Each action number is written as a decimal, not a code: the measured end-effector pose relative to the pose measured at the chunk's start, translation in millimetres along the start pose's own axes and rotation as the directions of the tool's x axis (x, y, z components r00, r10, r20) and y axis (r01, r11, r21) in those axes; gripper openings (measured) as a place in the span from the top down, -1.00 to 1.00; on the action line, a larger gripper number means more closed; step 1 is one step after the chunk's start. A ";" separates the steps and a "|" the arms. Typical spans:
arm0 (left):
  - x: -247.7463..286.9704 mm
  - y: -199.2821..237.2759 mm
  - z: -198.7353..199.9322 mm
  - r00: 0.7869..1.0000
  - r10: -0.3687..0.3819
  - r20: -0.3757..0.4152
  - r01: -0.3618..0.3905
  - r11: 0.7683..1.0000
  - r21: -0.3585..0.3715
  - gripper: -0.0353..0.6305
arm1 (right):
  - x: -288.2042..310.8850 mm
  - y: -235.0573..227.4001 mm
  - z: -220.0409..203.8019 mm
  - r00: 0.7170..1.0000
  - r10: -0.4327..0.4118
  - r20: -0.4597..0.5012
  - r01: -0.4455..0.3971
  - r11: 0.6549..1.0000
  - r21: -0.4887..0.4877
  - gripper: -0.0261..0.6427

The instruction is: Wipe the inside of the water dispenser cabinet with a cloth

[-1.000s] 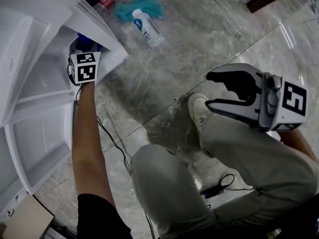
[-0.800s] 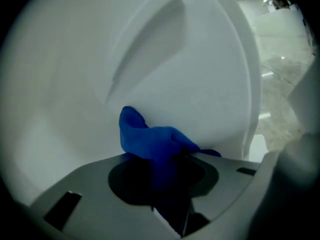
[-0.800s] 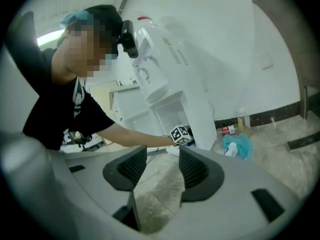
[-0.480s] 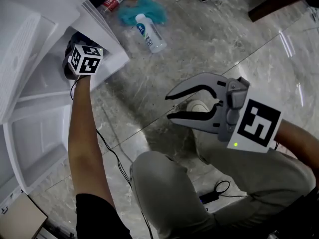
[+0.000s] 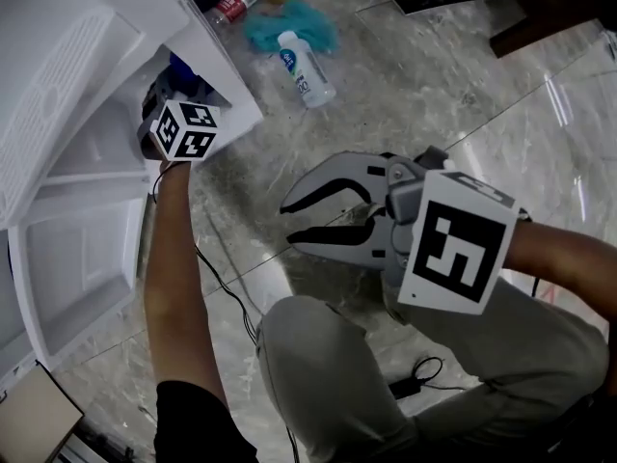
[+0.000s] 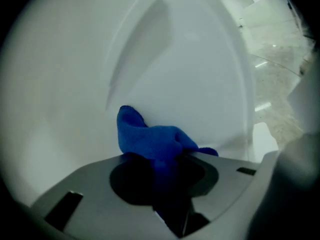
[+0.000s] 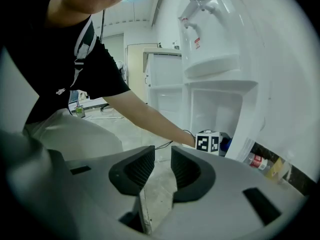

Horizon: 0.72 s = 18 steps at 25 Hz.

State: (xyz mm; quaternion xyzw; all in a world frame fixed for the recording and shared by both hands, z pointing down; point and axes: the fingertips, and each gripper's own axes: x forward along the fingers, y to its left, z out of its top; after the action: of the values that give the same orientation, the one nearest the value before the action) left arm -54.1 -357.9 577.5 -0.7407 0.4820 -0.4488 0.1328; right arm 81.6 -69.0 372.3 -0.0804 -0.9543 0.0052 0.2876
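Note:
The white water dispenser cabinet [image 5: 227, 90] stands open at the upper left. My left gripper [image 5: 174, 95] reaches into it and is shut on a blue cloth [image 6: 150, 138], which rests against the white inner wall [image 6: 190, 74]. A bit of the blue cloth [image 5: 183, 66] shows above the marker cube. In the left gripper view my left gripper [image 6: 160, 164] has the cloth bunched between its jaws. My right gripper [image 5: 291, 220] hangs over the floor above my knee, away from the cabinet. Its jaws are closing with a narrow gap and nothing between them [image 7: 161, 169].
On the floor beyond the cabinet lie a white bottle [image 5: 307, 66], a teal cloth [image 5: 289, 25] and a red-labelled bottle [image 5: 234, 3]. The open cabinet door [image 5: 77, 249] stands at the left. A black cable [image 5: 424, 374] runs by my legs.
My right gripper has swung leftward over my knee, rolled, and its jaws have narrowed. My left gripper stays in the cabinet with the cloth, its cube rolled slightly.

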 end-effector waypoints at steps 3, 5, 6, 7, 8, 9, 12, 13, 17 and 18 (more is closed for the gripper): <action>-0.6 -3.0 1.2 1.000 0.019 0.020 -0.020 0.998 0.051 0.54 | 1.8 -1.6 -7.8 1.000 0.017 0.008 -0.017 0.999 0.030 0.64; 11.3 6.6 -1.2 1.000 0.027 -0.012 -0.026 0.999 0.034 0.54 | 0.1 -7.8 -10.0 1.000 0.008 0.015 -0.009 0.998 0.059 0.64; 17.3 11.8 -3.4 0.999 0.022 -0.032 -0.022 1.000 0.017 0.54 | -1.7 -11.6 -9.3 1.000 -0.004 0.023 0.002 0.998 0.070 0.64; 22.8 16.4 -5.6 0.999 0.008 -0.050 -0.008 1.000 -0.002 0.55 | -3.8 -16.0 -8.2 0.999 -0.019 0.032 0.017 0.997 0.078 0.64; 27.0 20.1 -7.2 0.998 -0.018 -0.063 0.016 1.000 -0.021 0.55 | -5.6 -20.4 -7.5 0.999 -0.035 0.039 0.032 0.996 0.086 0.64; 29.1 22.4 -8.0 0.997 -0.045 -0.068 0.043 0.998 -0.035 0.55 | -6.6 -24.0 -7.4 0.998 -0.047 0.044 0.043 0.995 0.095 0.64; 26.1 20.0 -6.4 0.997 -0.070 -0.042 0.068 0.996 -0.054 0.54 | -5.9 -22.3 -10.6 0.998 -0.039 0.041 0.034 0.992 0.125 0.64; 22.4 17.8 -5.2 0.998 -0.058 -0.028 0.056 0.996 -0.064 0.54 | -5.1 -18.2 -10.7 0.999 -0.026 0.042 0.021 0.992 0.126 0.64; -3.8 13.7 6.4 0.997 0.035 0.075 -0.025 0.991 -0.130 0.54 | -4.7 -6.1 -10.2 0.998 0.022 0.053 -0.027 0.995 0.098 0.65; -13.0 14.5 11.7 0.991 0.066 0.115 -0.048 0.987 -0.153 0.54 | -5.1 -6.0 -12.1 0.998 0.021 0.051 -0.026 0.994 0.102 0.66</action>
State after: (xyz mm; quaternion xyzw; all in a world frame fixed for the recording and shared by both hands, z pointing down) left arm -55.2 -357.1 554.9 -0.7603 0.5264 -0.3619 0.1181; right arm 91.5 -76.2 379.9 -0.0769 -0.9586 0.0596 0.2675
